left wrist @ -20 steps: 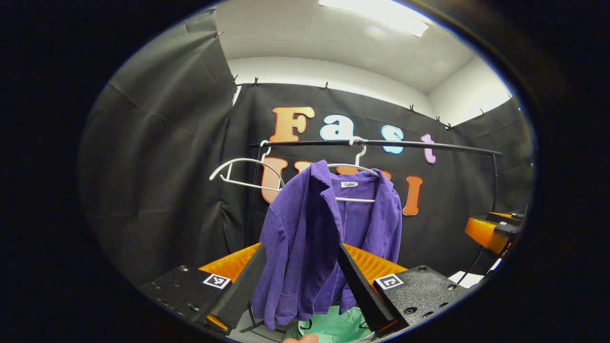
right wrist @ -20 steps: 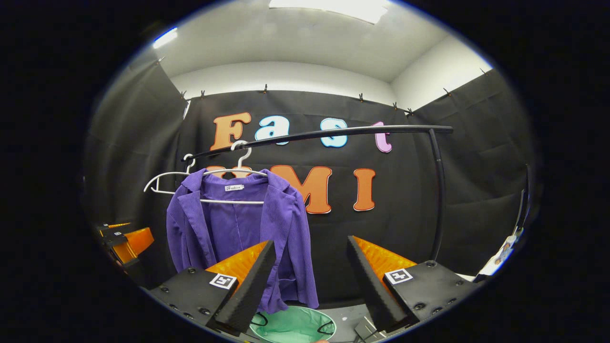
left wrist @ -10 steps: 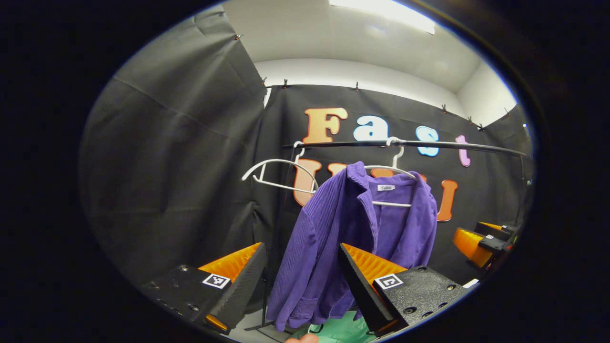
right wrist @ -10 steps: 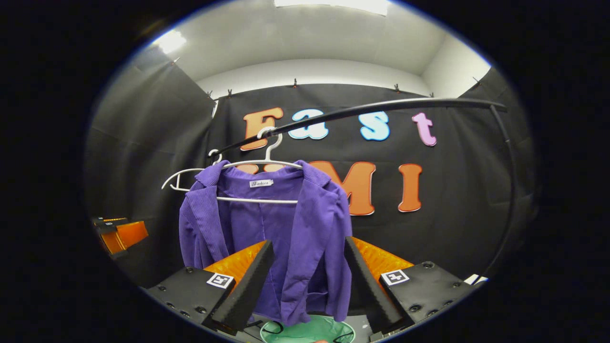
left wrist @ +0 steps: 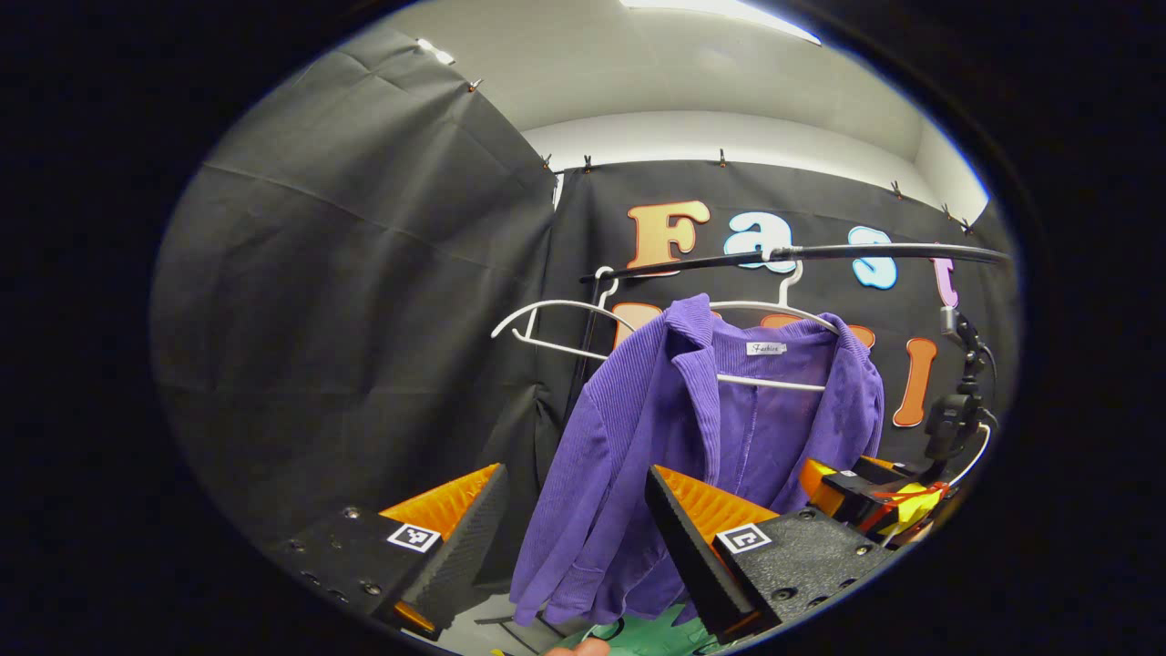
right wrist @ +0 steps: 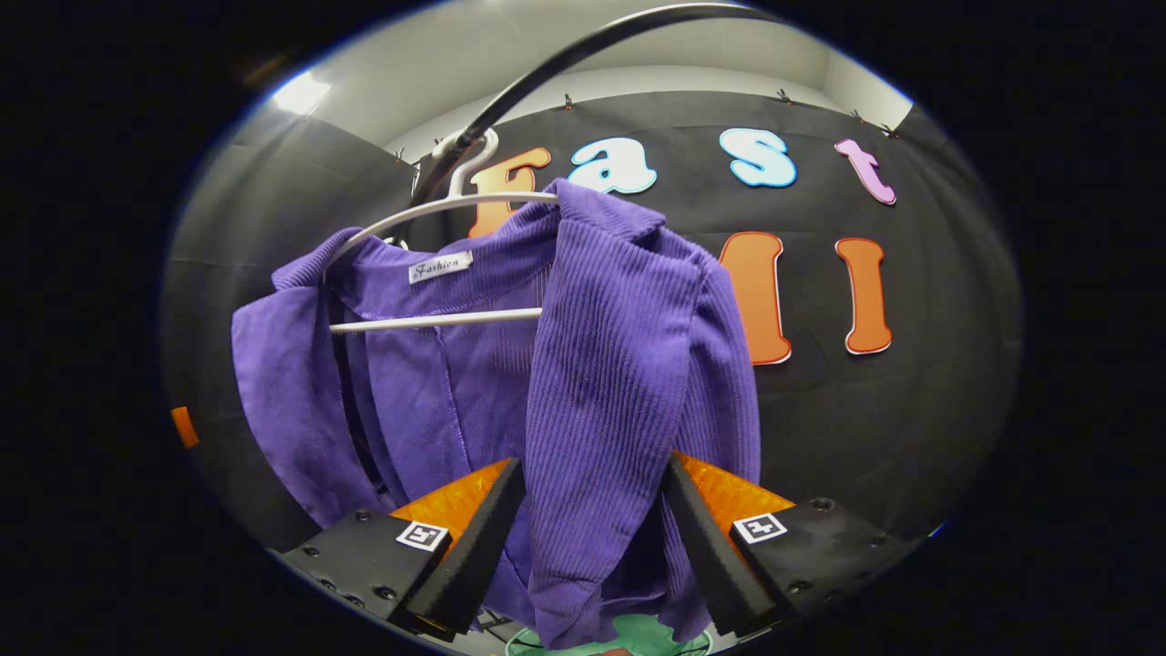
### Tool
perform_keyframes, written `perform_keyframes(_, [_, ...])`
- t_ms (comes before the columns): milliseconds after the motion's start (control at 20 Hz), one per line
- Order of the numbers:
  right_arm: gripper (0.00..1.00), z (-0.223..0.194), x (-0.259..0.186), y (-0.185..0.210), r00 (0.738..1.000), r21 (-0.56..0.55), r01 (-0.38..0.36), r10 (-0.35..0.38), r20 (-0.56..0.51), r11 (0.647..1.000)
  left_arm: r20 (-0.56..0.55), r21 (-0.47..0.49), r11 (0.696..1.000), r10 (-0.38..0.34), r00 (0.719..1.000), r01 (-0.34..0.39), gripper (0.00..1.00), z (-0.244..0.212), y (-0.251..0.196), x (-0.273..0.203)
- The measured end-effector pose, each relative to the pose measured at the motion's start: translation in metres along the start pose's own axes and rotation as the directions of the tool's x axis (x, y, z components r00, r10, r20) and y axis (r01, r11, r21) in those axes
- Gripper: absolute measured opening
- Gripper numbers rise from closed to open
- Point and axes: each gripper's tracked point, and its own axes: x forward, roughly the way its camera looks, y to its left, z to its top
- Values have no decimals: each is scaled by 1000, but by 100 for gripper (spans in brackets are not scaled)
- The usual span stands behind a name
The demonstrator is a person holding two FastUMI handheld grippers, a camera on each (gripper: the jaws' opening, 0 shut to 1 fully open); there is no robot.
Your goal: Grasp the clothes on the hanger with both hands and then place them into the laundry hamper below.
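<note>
The purple jacket (right wrist: 583, 364) hangs on a white hanger (right wrist: 437, 319) from the black rail (left wrist: 820, 255), above the green hamper (right wrist: 638, 633). The right tool (right wrist: 590, 547) is wide open with the jacket's front panel between its fingers, not pressed, ready to close. The left tool (left wrist: 569, 547) is also open, empty, near the sleeve on the other side, because both must grasp.

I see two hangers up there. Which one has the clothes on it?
The nearer hanger holds the purple jacket. The other hanger, at the rail's end, is bare.
</note>
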Motion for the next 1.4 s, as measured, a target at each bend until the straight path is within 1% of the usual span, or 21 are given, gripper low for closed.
perform_keyframes(50, [98, -3, 9, -1, 1000, 12, -1, 2, -9, 1000, 0, 3, 1000, 4, 1000, -4, 95, -1, -4, -1])
perform_keyframes(100, [98, -8, 15, -2, 999, 22, -19, 20, -36, 1000, 1, 5, 1000, 4, 1000, -4, 92, -2, -8, -1])
perform_keyframes(150, [97, -12, 15, -8, 998, 40, -10, 12, -57, 999, 1, 3, 1000, -2, 1000, 2, 95, -4, -13, -1])
perform_keyframes(200, [70, -11, 16, -20, 998, 63, 23, -19, -58, 998, -2, -3, 1000, -12, 1000, 12, 95, -5, -19, -2])
perform_keyframes(250, [44, -6, 14, -27, 999, 85, 25, -21, -49, 996, -8, -10, 1000, -24, 1000, 24, 95, -9, -25, 0])
perform_keyframes(300, [17, -4, 16, -32, 999, 92, 3, 1, -39, 996, -15, -16, 999, -35, 999, 34, 95, -13, -30, 4])
perform_keyframes(350, [23, 1, 8, -33, 999, 84, -21, 23, -28, 996, -25, -18, 999, -47, 999, 46, 95, -18, -36, 11])
perform_keyframes(400, [18, 5, 2, -38, 999, 66, -37, 38, -12, 997, -35, -17, 998, -54, 998, 53, 92, -23, -40, 17])
perform_keyframes(450, [17, 9, -4, -50, 1000, 45, -25, 25, 5, 999, -42, -17, 998, -60, 997, 59, 95, -27, -47, 25])
perform_keyframes(500, [10, 14, -12, -56, 999, 19, -28, 27, 19, 999, -47, -19, 998, -68, 997, 67, 95, -32, -52, 32])
perform_keyframes(600, [9, 23, -25, -60, 999, -26, -31, 32, 42, 999, -45, -26, 996, -85, 995, 84, 92, -37, -63, 46])
perform_keyframes(650, [9, 27, -32, -61, 998, -38, -38, 40, 52, 999, -42, -33, 995, -94, 995, 92, 95, -42, -70, 52])
perform_keyframes(700, [9, 32, -38, -60, 997, -43, -44, 47, 62, 998, -35, -41, 994, -103, 994, 101, 92, -46, -77, 56])
perform_keyframes(800, [9, 40, -47, -60, 994, -50, -58, 62, 87, 997, -32, -42, 992, -120, 992, 118, 92, -61, -88, 70])
perform_keyframes(1100, [9, 55, -61, -70, 991, -72, -44, 53, 124, 996, -29, -94, 984, -157, 987, 154, 92, -98, -113, 117])
perform_keyframes(1150, [9, 55, -60, -70, 991, -80, -39, 49, 126, 996, -55, -94, 984, -154, 987, 149, 95, -106, -114, 122])
perform_keyframes(1200, [9, 54, -60, -70, 991, -87, -37, 48, 123, 995, -87, -113, 981, -166, 982, 156, 92, -115, -120, 120])
perform_keyframes(1250, [9, 53, -59, -69, 991, -94, -36, 48, 122, 995, -101, -151, 972, -194, 976, 178, 95, -119, -130, 111])
perform_keyframes(1300, [9, 53, -58, -67, 991, -102, -38, 51, 122, 994, -82, -153, 966, -224, 971, 210, 92, -118, -139, 102])
perform_keyframes(1350, [9, 52, -57, -64, 991, -109, -42, 55, 119, 993, -53, -114, 973, -206, 977, 198, 92, -113, -136, 98])
perform_keyframes(1400, [9, 50, -55, -62, 991, -114, -49, 62, 114, 992, -23, -55, 986, -156, 988, 154, 91, -109, -129, 100])
